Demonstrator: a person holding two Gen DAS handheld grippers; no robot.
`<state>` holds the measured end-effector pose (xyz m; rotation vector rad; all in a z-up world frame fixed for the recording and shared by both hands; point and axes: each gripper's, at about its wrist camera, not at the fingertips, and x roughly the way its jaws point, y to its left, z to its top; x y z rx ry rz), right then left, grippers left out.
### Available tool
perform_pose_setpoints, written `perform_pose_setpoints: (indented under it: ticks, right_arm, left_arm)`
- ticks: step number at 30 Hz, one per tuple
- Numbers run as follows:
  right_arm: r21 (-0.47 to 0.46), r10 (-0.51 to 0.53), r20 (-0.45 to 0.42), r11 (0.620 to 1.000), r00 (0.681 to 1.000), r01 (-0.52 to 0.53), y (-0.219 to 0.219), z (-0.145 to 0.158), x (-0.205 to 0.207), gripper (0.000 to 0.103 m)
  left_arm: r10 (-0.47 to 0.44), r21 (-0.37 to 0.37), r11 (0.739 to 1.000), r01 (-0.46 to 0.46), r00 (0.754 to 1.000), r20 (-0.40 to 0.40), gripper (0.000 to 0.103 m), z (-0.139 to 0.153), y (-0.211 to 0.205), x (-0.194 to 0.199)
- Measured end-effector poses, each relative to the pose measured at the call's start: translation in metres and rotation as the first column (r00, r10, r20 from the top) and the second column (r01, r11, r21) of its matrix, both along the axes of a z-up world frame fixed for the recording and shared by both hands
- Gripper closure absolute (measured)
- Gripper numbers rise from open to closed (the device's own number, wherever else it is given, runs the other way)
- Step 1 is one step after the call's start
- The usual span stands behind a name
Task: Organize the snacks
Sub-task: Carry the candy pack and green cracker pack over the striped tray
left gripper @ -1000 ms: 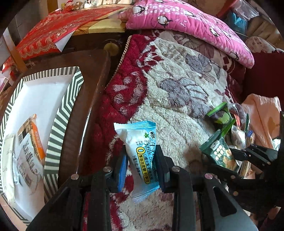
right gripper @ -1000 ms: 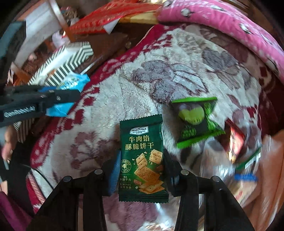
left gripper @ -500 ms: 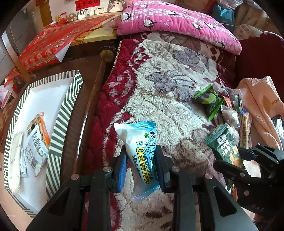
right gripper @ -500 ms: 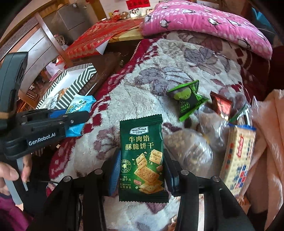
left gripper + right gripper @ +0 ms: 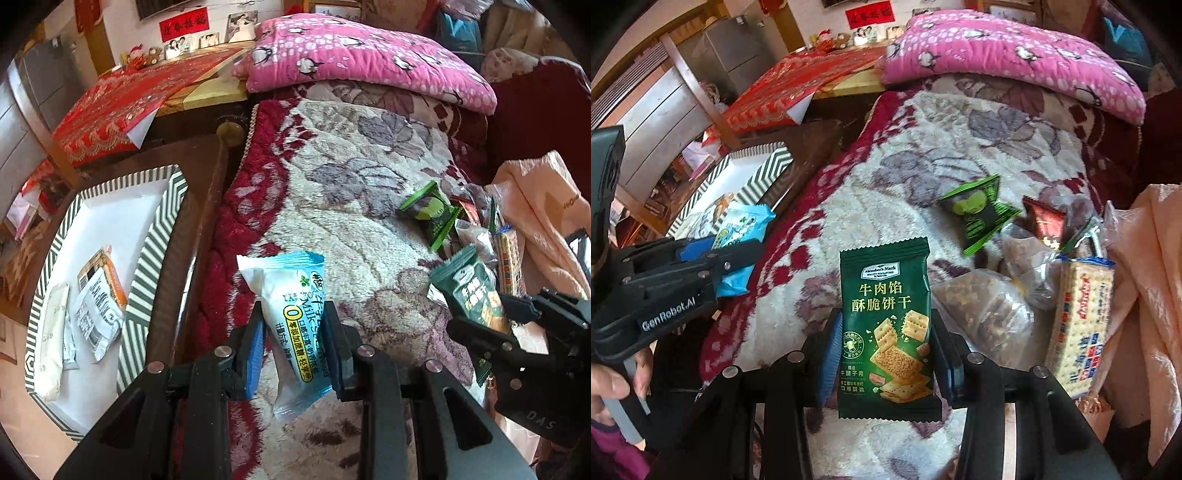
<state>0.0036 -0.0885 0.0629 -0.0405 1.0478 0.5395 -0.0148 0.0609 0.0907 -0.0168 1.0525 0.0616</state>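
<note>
Blue-white milk snack packet [image 5: 295,317]; dark green cracker packet [image 5: 886,325]; pink penguin-print pillow [image 5: 362,62]; green-white striped tray [image 5: 147,258].

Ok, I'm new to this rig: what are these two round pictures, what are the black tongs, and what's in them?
A person holds a handheld two-finger gripper in each hand; a fisheye camera on each looks along its fingers. In the left wrist view, the left gripper is shut on a light-blue milk snack packet. In the right wrist view, the right gripper is shut on a dark-green cracker packet. Below lies a floral blanket with a bright-green snack packet, a red packet, clear bags and a cracker sleeve. At left sits a striped tray holding some packets.
</note>
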Motion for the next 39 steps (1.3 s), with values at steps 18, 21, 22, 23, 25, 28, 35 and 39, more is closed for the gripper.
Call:
perform_pose_setpoints:
  ticks: [18,21,22,23,25,28,35,39]
  right_arm:
    - [-0.029,-0.067,0.055,0.997,0.996,0.068,-0.023,0.005,0.006,0.056]
    - [-0.026,-0.073,0.057,0.997,0.996,0.074,-0.025,0.005,0.007,0.056]
    - [-0.025,-0.075,0.059,0.997,0.995,0.076,-0.026,0.006,0.007,0.056]
    - [-0.026,-0.076,0.063,0.997,0.995,0.077,-0.027,0.007,0.007,0.056]
    - [-0.031,-0.080,0.067,0.996,0.995,0.082,-0.028,0.008,0.007,0.056]
    - [-0.027,-0.081,0.068,0.996,0.994,0.083,-0.029,0.008,0.007,0.056]
    - [-0.039,-0.078,0.070,0.996,0.995,0.081,-0.028,0.007,0.007,0.056]
    - [-0.041,-0.077,0.070,0.996,0.995,0.080,-0.027,0.007,0.007,0.056]
  left_arm:
    - [-0.016,0.035,0.999,0.015,1.000,0.012,0.075,-0.005,-0.026,0.007]
    - [-0.013,0.032,0.999,0.013,1.000,0.008,0.075,-0.004,-0.026,0.008]
    - [-0.013,0.034,0.999,0.013,1.000,0.012,0.075,-0.004,-0.027,0.008]
    - [-0.013,0.035,0.999,0.012,1.000,0.014,0.075,-0.004,-0.027,0.008]
    - [-0.014,0.028,1.000,0.014,1.000,0.011,0.075,-0.004,-0.028,0.010]
    - [-0.017,0.035,0.999,0.016,1.000,0.017,0.075,-0.003,-0.030,0.009]
    - [-0.005,0.030,1.000,0.005,1.000,0.019,0.075,-0.003,-0.027,0.008]
    - [0.004,0.026,1.000,-0.005,1.000,0.023,0.075,-0.002,-0.023,0.007]
